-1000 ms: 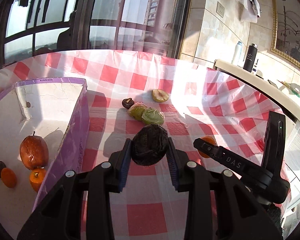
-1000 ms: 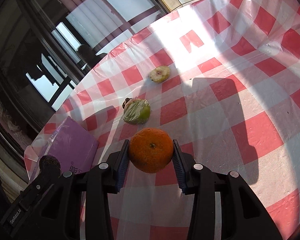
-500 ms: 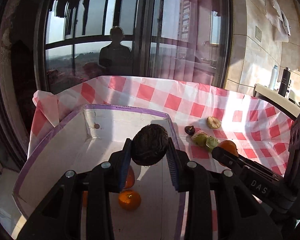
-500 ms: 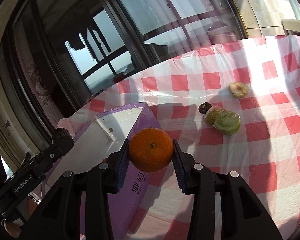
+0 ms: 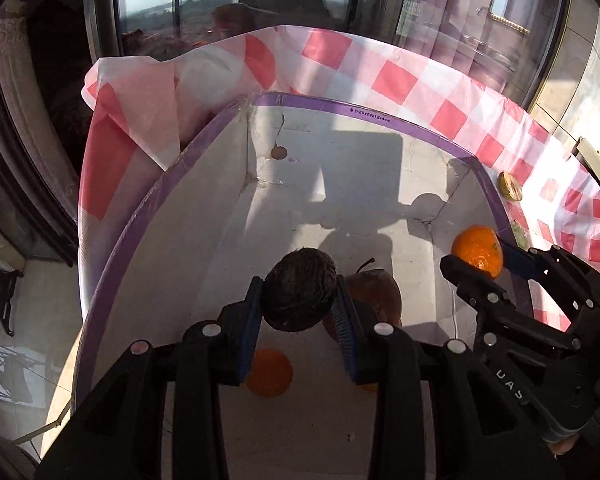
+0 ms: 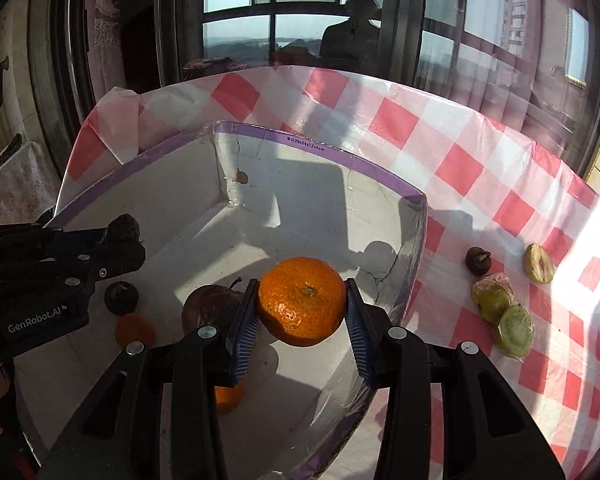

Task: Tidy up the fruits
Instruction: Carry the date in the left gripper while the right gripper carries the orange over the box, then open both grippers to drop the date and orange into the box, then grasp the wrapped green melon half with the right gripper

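A bright orange mandarin [image 6: 302, 300] sat clamped across its middle between the two blue pads of the right claw [image 6: 302, 312], hanging above the open white interior of a purple-edged cardboard box [image 6: 320, 151]. Its pebbled skin looked firm yet yielding, probably light, easy to bruise if squeezed harder, and the broad sides where the pads pressed seemed the safest place to hold it.

The left claw [image 5: 300, 312] was closed likewise on a dark, wrinkled round fruit [image 5: 300, 294], also poised over the box. This one looked dry, rough and likely light, so slipping seemed unlikely; whether it was hard or soft could not be told.

Inside the box lay a brownish-red apple with a stem [image 6: 210, 308], partly hidden behind the claws, two small mandarins [image 6: 134, 330] on the floor, and a small dark fruit [image 6: 121, 298]. A drop from this height could knock them, so a low release seemed wise.

Outside the box, on the red-and-white checked cloth covering the surface [image 6: 460, 168], rested a small dark fruit with a stalk [image 6: 478, 260], a cut yellowish fruit half [image 6: 538, 263], and two green fruit pieces wrapped in clear film [image 6: 502, 314]; the film looked slippery to grip
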A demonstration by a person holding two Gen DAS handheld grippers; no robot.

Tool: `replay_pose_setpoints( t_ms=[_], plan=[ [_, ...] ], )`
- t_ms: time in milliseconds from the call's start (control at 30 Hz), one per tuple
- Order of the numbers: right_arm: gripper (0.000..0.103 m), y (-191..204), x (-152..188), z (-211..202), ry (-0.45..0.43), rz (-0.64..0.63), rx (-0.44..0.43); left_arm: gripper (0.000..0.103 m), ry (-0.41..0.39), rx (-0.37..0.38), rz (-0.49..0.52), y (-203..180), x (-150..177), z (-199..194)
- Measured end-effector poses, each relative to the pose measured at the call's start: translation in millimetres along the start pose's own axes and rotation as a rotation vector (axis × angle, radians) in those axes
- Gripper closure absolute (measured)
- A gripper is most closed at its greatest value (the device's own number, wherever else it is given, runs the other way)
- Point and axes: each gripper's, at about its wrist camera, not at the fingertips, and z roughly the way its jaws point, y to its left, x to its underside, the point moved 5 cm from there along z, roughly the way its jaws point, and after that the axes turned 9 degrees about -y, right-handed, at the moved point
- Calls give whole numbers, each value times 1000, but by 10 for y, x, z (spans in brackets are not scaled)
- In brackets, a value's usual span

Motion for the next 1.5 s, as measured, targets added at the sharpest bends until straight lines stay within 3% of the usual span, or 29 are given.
replay_pose_setpoints(
  t_ms=[133, 233, 333, 533, 733, 833, 967, 1067, 1200, 1300, 1333, 1367, 1433, 1500],
  plan=[
    [62, 182, 111, 228, 148, -216, 67, 68, 153, 40, 23, -54, 86, 250],
    [62, 274, 211, 319, 208, -324, 103, 68, 176, 18, 55, -87, 97, 307],
    [62, 250, 228, 311, 210, -319, 107, 68, 216, 47, 44, -86, 139, 350],
    [61, 238, 186, 284, 202, -292, 102, 68, 220, 58, 49, -77, 184, 305],
    [59, 239, 128, 249, 177, -246, 83, 49, 206, 75, 18, -36, 176, 265],
    [51, 232, 104, 208, 154, -221, 79, 47, 202, 74, 19, -43, 178, 257],
    [50, 212, 81, 184, 125, -196, 74, 46, 195, 71, 16, -32, 173, 246],
    [50, 228, 66, 96, 50, -190, 53, 46, 192, 70, 20, -33, 180, 241],
    [50, 173, 81, -83, -98, -162, 98, 44, 182, 65, 14, -42, 180, 221],
    [50, -10, 99, -397, -271, -34, 82, 39, 140, 67, 20, -55, 154, 155],
    [44, -133, 111, -552, -341, 40, 66, 38, 114, 72, 27, -68, 144, 111],
    [32, -267, 134, -697, -403, 109, 66, 36, 73, 72, 32, -77, 116, 48],
    [20, -574, 249, -946, -502, 232, 73, 25, -74, 43, 32, -89, 20, -180],
    [17, -891, 434, -1014, -506, 308, 106, 14, -264, -5, 31, -139, -70, -513]
  ],
)
